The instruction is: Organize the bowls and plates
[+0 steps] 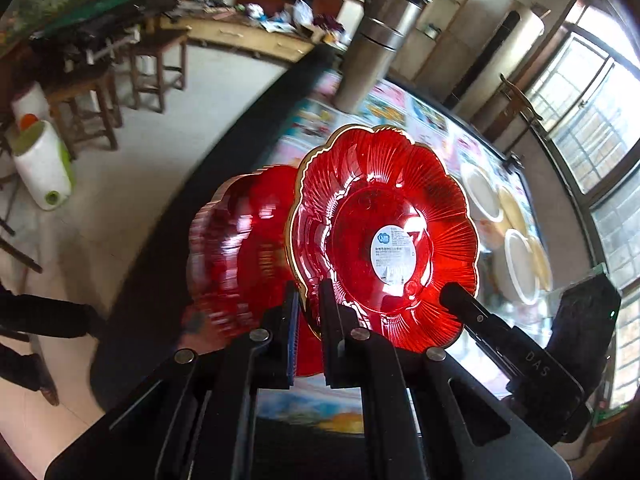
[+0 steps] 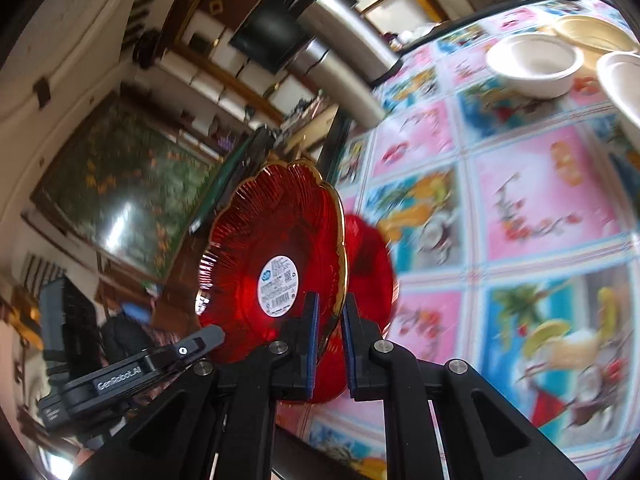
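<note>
Left gripper is clenched on the gilt rim of a red scalloped plate, held on edge above the table near its dark border. Right gripper likewise pinches the rim of a second red plate, label facing the camera, held tilted off the table's near edge. The two plates sit just beside each other. White bowls stand toward the far corner, beside a steel flask.
</note>
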Available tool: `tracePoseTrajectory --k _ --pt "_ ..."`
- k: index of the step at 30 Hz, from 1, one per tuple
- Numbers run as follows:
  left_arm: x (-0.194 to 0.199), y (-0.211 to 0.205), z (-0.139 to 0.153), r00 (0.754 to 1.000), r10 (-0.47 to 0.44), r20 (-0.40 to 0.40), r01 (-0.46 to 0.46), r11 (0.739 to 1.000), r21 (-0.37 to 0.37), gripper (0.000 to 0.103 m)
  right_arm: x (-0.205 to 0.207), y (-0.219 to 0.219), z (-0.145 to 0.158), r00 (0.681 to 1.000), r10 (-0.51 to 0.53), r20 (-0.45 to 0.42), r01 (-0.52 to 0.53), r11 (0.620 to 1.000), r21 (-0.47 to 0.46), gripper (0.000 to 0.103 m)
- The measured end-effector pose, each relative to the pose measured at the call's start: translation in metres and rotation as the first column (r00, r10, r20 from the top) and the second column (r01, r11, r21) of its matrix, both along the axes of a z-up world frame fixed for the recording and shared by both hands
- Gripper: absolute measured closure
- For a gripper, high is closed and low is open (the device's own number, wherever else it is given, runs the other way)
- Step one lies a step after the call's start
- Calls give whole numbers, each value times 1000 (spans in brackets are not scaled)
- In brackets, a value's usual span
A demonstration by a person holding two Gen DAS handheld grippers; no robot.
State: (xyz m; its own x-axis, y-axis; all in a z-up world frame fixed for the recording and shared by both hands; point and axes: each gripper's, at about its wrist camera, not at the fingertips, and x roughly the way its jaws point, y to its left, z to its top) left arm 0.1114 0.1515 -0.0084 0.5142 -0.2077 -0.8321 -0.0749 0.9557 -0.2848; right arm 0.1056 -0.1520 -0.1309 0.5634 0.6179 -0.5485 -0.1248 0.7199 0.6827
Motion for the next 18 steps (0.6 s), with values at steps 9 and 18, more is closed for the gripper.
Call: tracePoseTrajectory --k 9,18 --pt "10 30 -48 997 36 -63 -36 999 -5 94 8 48 -32 998 22 -65 -31 989 -144 93" --pt "25 29 -67 995 22 -94 -17 999 48 92 25 62 -43 998 5 -65 -20 973 -231 93"
